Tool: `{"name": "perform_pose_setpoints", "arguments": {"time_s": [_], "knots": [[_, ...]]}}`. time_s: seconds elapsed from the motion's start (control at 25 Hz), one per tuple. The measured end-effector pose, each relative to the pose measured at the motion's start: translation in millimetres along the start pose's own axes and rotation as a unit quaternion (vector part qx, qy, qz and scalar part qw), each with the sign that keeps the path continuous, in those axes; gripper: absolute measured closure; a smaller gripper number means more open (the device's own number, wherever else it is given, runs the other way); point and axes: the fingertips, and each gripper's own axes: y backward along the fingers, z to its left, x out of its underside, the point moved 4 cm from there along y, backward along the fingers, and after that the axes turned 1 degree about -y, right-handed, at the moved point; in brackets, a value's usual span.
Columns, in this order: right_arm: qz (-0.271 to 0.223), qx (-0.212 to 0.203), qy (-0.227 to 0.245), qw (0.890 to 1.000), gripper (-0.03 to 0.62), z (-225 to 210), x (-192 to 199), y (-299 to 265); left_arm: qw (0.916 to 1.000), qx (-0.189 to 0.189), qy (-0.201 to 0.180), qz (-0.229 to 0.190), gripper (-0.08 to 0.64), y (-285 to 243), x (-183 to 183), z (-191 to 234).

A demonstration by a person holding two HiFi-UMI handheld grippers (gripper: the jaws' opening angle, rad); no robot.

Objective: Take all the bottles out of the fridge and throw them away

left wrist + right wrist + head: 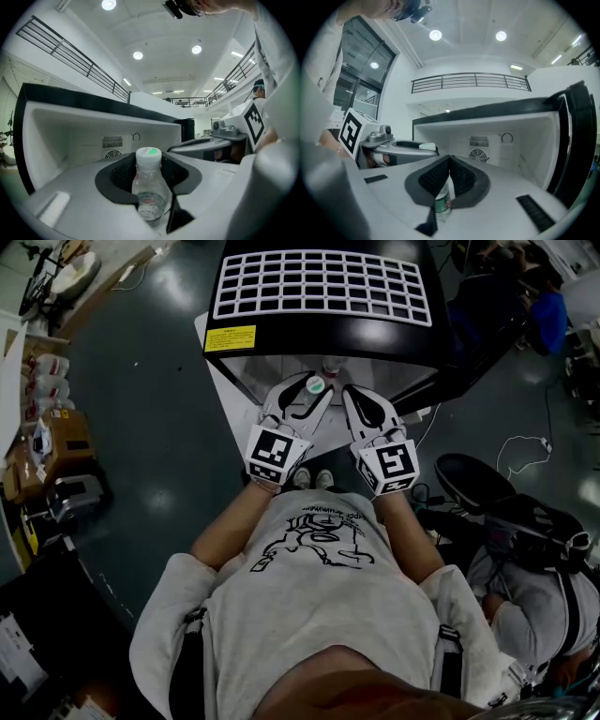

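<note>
A small black fridge (281, 329) stands open in front of me, its white inside (70, 136) bare at the back. My left gripper (314, 388) is shut on a clear plastic bottle (150, 187) with a white, green-spotted cap (317, 384), held upright at the fridge mouth. Beside it on the right, my right gripper (349, 390) has its jaw tips together (449, 159). A green-labelled bottle (443, 202) shows through the slit under them, and I cannot tell whether it touches them. Another bottle (331, 367) seems to stand just inside the fridge.
A white grid board (323, 282) lies on the fridge top. Cardboard boxes (56, 437) and gear sit on the floor at the left. A second person (534, 587) sits at the right near a cable (525, 442) and a dark seat (469, 474).
</note>
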Motion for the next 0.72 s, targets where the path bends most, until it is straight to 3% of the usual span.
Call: {"name": "perform_pose_setpoints", "arguments": {"time_s": [0.72], "knots": [[-0.002, -0.011, 0.001, 1.0, 0.583, 9, -32, 26, 0.9998, 0.012, -0.011, -0.014, 0.397, 36, -35, -24]]}}
